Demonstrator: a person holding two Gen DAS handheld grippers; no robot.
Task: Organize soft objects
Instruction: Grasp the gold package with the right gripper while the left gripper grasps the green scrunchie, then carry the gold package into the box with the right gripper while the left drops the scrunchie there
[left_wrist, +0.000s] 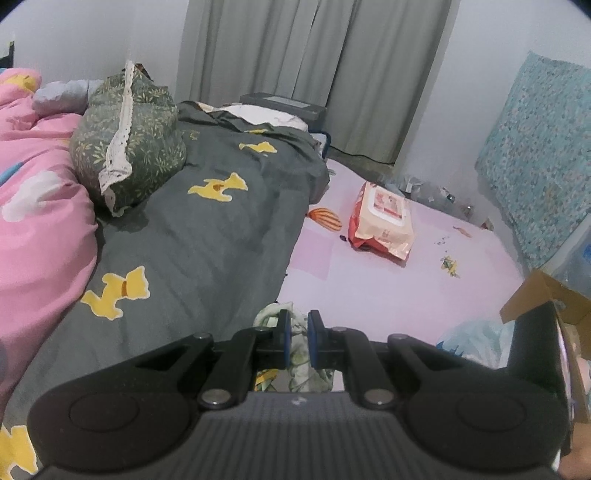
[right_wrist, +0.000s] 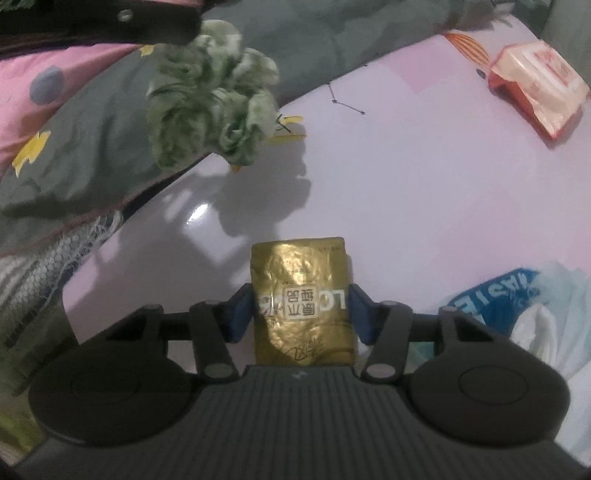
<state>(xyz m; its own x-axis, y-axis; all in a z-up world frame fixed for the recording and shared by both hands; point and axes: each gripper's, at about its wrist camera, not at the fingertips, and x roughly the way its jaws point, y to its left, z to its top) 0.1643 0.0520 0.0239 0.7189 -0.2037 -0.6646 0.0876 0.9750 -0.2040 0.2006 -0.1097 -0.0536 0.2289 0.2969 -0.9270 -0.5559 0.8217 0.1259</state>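
The left gripper is pinching a green cloth tightly, dangling it above the mat. The right gripper is straddling a gold packet, fingers half open; contact is unclear.

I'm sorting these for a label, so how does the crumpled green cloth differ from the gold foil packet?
The crumpled green cloth is mottled, bunched and shapeless; the gold foil packet is shiny, flat-sided and rectangular with printed characters. The cloth hangs pinched in the left gripper; the packet sits between the right gripper's wider-set blue pads. Both are above the pale lilac sheet.
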